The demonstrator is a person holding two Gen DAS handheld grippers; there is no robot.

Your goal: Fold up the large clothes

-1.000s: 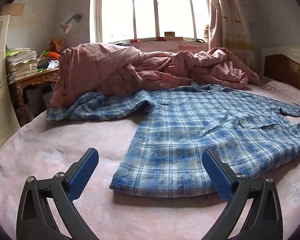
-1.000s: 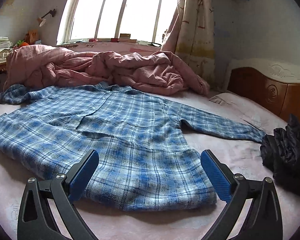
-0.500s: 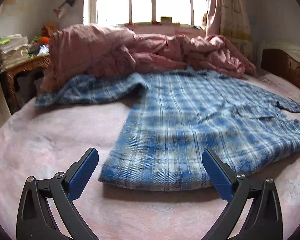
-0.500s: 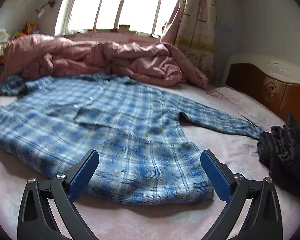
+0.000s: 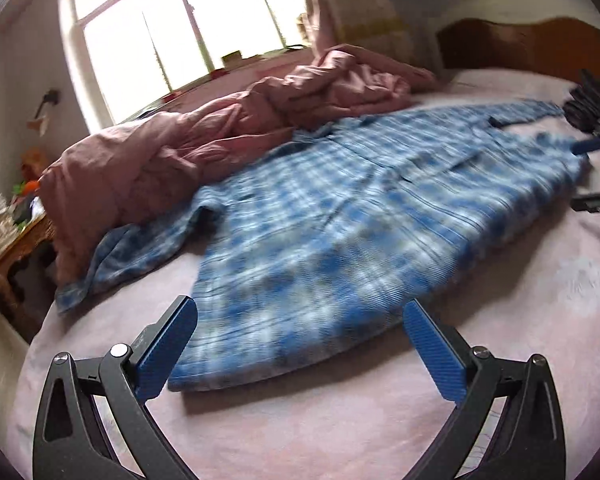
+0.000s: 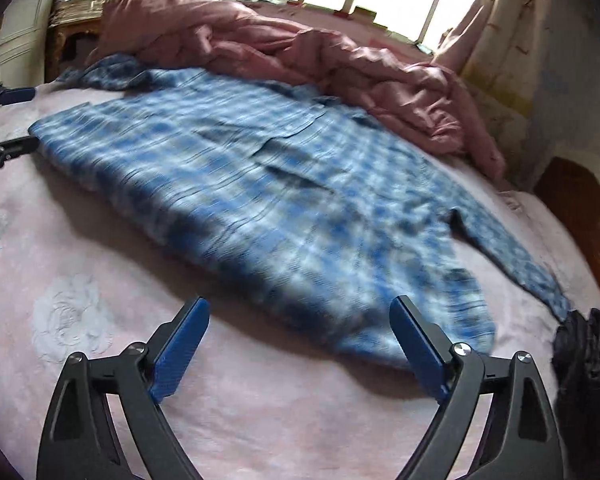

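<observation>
A blue plaid shirt (image 5: 340,216) lies spread flat on the bed (image 5: 540,320), front side up, and fills the middle of both views; its hem is the edge nearest to the cameras, its collar is at the far side against the crumpled pink quilt (image 5: 188,148). In the left wrist view one sleeve goes to the left-centre of the frame, partly under the quilt; in the right wrist view the other sleeve (image 6: 512,252) runs to the lower right, its cuff just beside a dark garment (image 6: 588,340). The left gripper (image 5: 298,342) has its fingers wide, w/ nothing between them, low over the left hem corner. The right gripper (image 6: 300,340) is also wide but its fingers have just been closing a little, w/ nothing between them yet; it is over the right hem corner. Both views are blurred. The cloth looks like soft flannel: light, limp, not slippery, not fragile, but it will sag and wrinkle if it is lifted at one point only. Best hold, I think, is at the two hem corners, or hem + shoulder on one side, taking both layers at the edge so the fold line stays straight.
</observation>
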